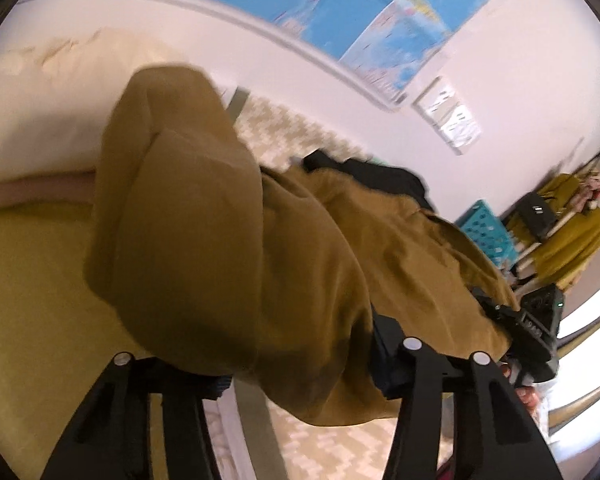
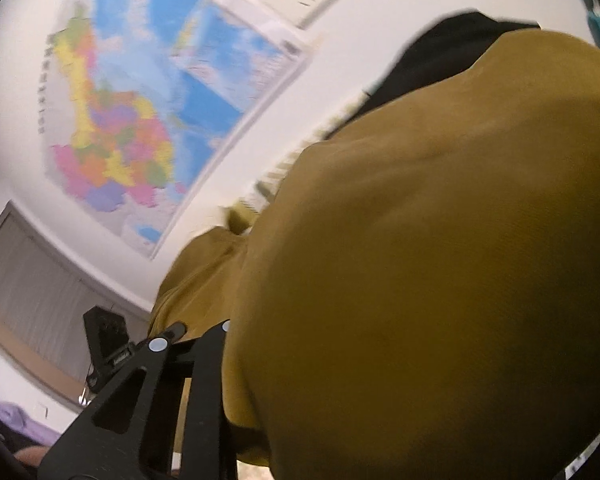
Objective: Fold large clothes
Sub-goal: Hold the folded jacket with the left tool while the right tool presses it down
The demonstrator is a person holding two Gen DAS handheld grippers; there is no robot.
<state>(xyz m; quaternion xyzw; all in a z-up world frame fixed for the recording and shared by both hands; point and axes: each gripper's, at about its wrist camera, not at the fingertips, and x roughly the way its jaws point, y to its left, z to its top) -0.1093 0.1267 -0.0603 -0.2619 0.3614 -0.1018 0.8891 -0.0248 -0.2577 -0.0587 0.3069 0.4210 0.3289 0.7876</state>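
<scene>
The teal perforated crate [image 1: 486, 236] is standing against the white wall, beyond the far right end of the mustard garment [image 1: 236, 248]; its contents are not discernible.

The mustard garment is hanging bunched in the air, its long axis running from lower left to upper right in the left wrist view, from the left gripper [image 1: 300, 364] toward the right gripper [image 1: 536, 332]. A rounded fold is bulging up and leftward over the green bedding [image 1: 28, 304]. Black fabric [image 1: 384, 180] is showing beyond the garment's upper edge.

The left gripper is sitting directly beneath the garment, jaws partly drawn in, with cloth draping over and between them; contact by the pads is hidden.

In the right wrist view the garment is filling the frame right of the right gripper [image 2: 192, 336], covering one finger. Its jaws are standing narrow; the pads are hidden by cloth. The wall map [image 2: 148, 112] is lying left of the garment.
</scene>
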